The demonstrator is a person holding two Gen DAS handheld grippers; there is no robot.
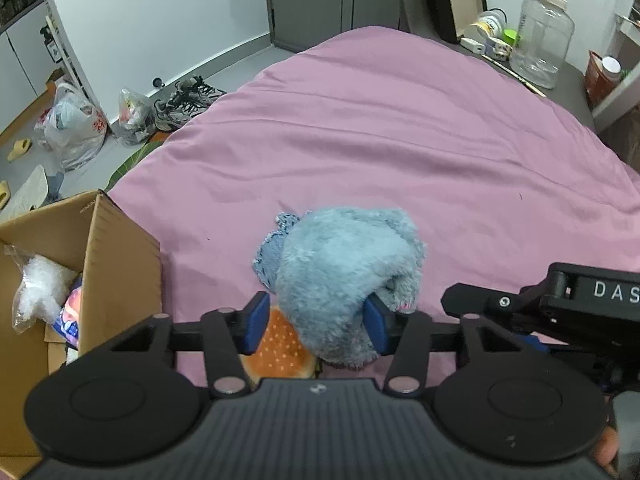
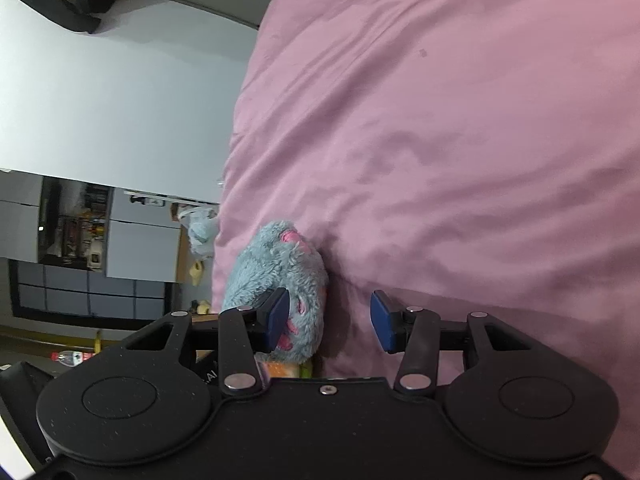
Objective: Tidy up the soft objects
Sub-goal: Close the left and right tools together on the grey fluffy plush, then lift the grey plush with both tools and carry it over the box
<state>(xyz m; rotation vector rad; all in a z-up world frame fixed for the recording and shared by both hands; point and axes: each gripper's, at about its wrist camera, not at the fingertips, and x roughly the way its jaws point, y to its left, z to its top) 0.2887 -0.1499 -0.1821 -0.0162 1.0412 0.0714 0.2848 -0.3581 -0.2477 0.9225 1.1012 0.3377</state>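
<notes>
A fluffy blue plush toy (image 1: 344,276) lies on the pink bed cover (image 1: 380,128), partly over an orange burger-shaped plush (image 1: 280,350). My left gripper (image 1: 316,322) is open with its blue pads on either side of the blue plush's near end. In the right wrist view the same blue plush (image 2: 280,280), with pink marks, lies beside my right gripper (image 2: 330,322), which is open and empty; its left pad (image 2: 279,320) touches the plush's fur. The right gripper's body also shows in the left wrist view (image 1: 560,300).
An open cardboard box (image 1: 80,264) stands left of the bed edge, holding a plastic bag and a packet. Bags and shoes (image 1: 188,100) lie on the floor. A clear jar (image 1: 542,40) and small items stand on a side table at far right.
</notes>
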